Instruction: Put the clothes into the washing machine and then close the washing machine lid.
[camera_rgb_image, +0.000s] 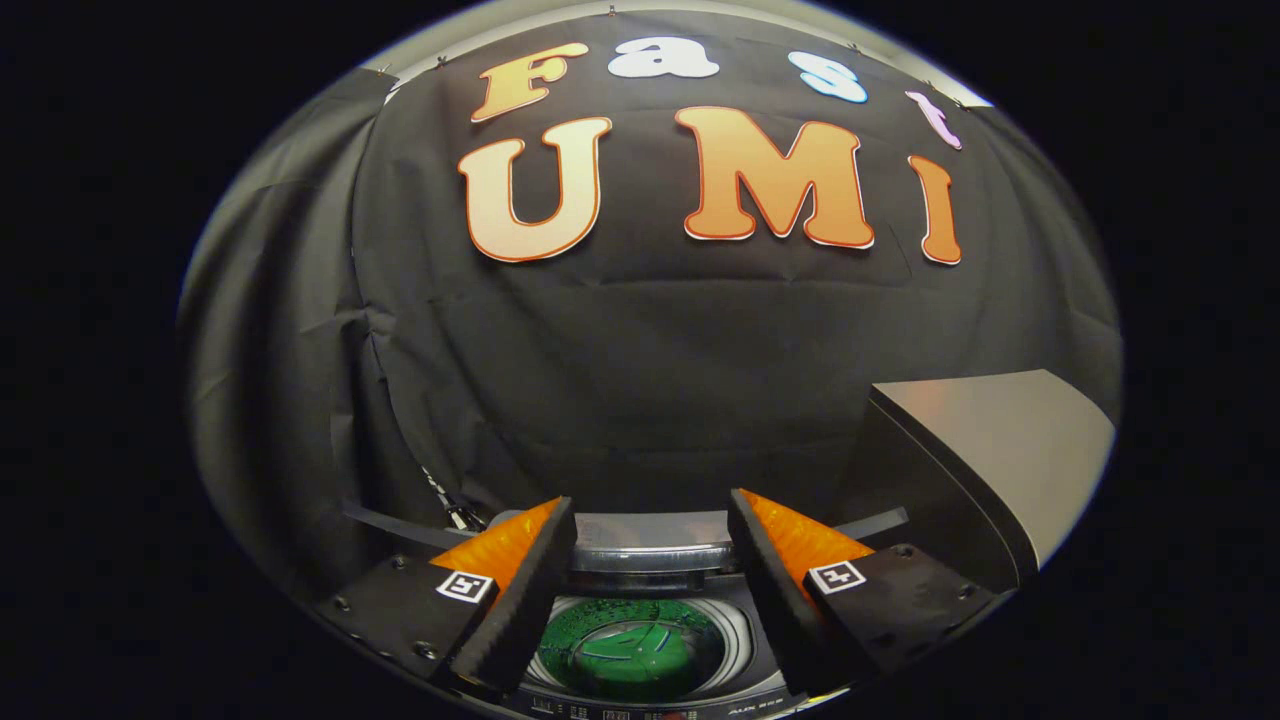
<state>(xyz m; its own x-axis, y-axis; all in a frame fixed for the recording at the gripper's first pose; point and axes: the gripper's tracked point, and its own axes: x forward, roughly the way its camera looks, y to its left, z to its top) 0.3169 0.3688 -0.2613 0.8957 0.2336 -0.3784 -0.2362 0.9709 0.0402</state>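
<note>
1. Orange-and-black tongs (652, 515) hang above the machine with their two fingers spread wide and nothing between them; the black foam pads (530, 590) press on no object.
2. Directly below, framed in the gap between the fingers, sits the small top-loading washing machine with its round white-rimmed drum (632, 655), and the mouth is open.
3. Down in that drum lies the green crumpled cloth (630, 650), so the clothes look to be already inside, though how much of the cloth is in there cannot be made out.
4. Just beyond the fingertips stands the machine's grey translucent lid (640, 545), raised at the back edge of the opening, its long edge running crosswise from one finger to the other.
5. Off to the right, well apart from the drum, juts a grey flat-topped box (1000, 440) against the black cloth.
6. Here is the relation that matters: the lid lies straight ahead of the tongs and slightly above the drum, so the closing move, by this reading, calls for reaching forward over the raised edge and bringing it down toward the holder.
</note>
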